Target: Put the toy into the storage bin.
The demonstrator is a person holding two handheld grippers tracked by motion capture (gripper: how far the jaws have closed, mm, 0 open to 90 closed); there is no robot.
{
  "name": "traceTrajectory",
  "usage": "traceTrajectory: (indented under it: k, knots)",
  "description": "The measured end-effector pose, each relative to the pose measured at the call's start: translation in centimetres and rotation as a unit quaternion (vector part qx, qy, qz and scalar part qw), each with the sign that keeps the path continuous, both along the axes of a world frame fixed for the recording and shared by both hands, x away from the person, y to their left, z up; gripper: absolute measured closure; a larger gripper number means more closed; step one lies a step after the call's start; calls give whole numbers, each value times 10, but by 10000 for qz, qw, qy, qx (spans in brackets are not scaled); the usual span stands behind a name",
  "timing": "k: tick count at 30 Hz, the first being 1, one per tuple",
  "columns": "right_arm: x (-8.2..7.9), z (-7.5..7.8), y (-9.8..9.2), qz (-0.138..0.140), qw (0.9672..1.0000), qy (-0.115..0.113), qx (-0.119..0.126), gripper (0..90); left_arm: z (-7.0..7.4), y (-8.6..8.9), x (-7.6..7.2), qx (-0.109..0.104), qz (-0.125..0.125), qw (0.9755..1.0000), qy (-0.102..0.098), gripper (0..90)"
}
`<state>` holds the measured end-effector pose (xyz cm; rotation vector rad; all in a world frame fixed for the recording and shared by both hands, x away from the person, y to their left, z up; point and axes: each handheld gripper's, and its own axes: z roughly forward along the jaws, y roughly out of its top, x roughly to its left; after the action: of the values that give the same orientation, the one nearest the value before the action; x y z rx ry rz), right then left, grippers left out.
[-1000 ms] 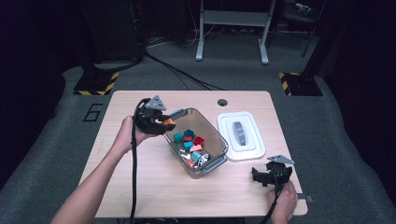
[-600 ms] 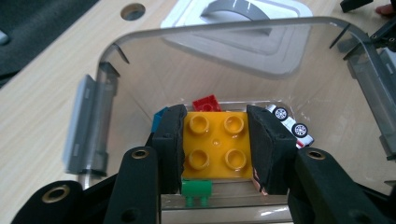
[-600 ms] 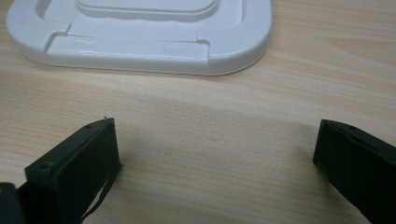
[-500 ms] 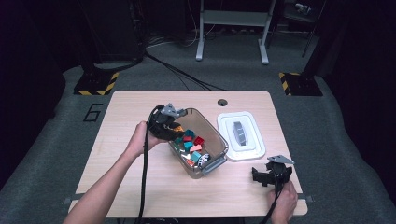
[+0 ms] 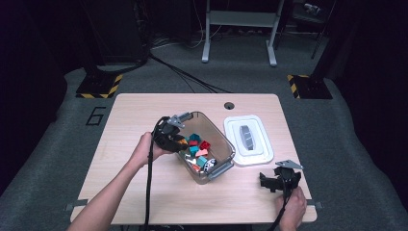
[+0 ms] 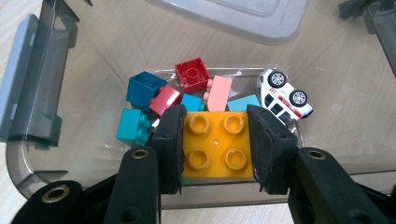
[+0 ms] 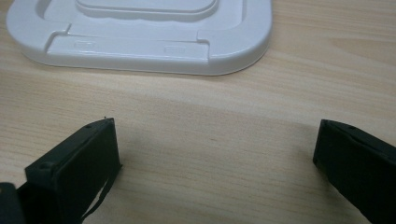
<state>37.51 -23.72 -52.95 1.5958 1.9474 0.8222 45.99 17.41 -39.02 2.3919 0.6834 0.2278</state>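
Moved: since a second ago my left gripper (image 5: pixel 179 139) has come from the bench left of the clear plastic bin (image 5: pixel 226 161) to over the bin's near-left rim, and lower; my right gripper (image 5: pixel 277 182) has kept its place.
Left jaws: clamped on the yellow four-stud brick (image 6: pixel 215 145), one pad on each of its two opposite sides, studs facing the camera.
Yellow brick: held above the inside of the bin, over the heap of toys on its floor, not lying among them.
Bin contents: below the brick lie a red brick (image 6: pixel 192 74), a dark blue brick (image 6: pixel 144 88), a teal brick (image 6: pixel 133 126), a pink piece (image 6: pixel 219 93) and a white toy car (image 6: pixel 284 94) at the bin's far corner.
Right jaws: wide apart, nothing between them, low over bare bench (image 7: pixel 210 135) to the right of the bin.
Lid: the white lid (image 5: pixel 247 139) lies flat on the bench, just beside the bin's right wall.
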Motion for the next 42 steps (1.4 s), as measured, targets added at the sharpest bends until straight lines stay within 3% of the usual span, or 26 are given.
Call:
traceTrajectory:
  k: [7,13,18,26,30,41,42]
  knots:
    - [0,0,0,9,10000,-5,-5,0,-3,-1,0,0,-24,10000,38,555]
    - [0,0,0,-1,10000,1,-3,0,4,11,-8,-197,148,9996,-113,316]
    - [0,0,0,0,10000,-1,-1,0,13,31,-18,-343,385,9983,-274,193]
    - [0,0,0,6,10000,-7,-5,0,14,71,-29,-588,710,9950,-394,127]
    - [0,0,0,16,10000,-13,-15,0,5,95,-33,-646,965,9925,-390,115]
    - [0,0,0,-15,10000,10,2,0,-31,136,-36,-651,1527,9857,-301,90]
    - [0,0,0,-22,10000,14,9,0,-39,141,-36,-659,1656,9835,-300,89]
